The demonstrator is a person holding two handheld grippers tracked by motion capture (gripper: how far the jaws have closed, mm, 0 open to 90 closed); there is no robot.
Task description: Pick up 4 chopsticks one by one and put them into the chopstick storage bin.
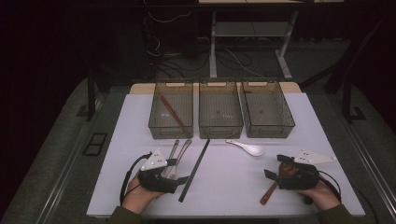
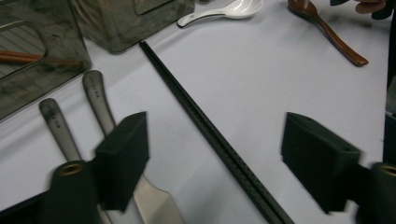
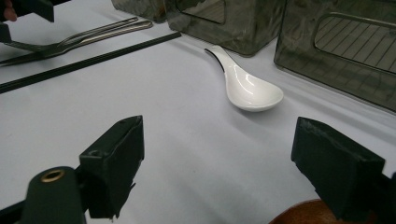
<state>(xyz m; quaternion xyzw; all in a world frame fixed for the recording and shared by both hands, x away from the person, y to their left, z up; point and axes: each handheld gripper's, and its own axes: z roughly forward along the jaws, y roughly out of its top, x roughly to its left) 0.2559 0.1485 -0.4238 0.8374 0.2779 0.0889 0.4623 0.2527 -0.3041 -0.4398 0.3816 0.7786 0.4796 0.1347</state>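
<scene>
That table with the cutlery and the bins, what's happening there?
A person holds a gripper in each hand over loose cutlery in front of three bins. The left gripper stands open around a black chopstick, beside two metal utensils. The right gripper is open over a brown spoon, facing a white spoon.
</scene>
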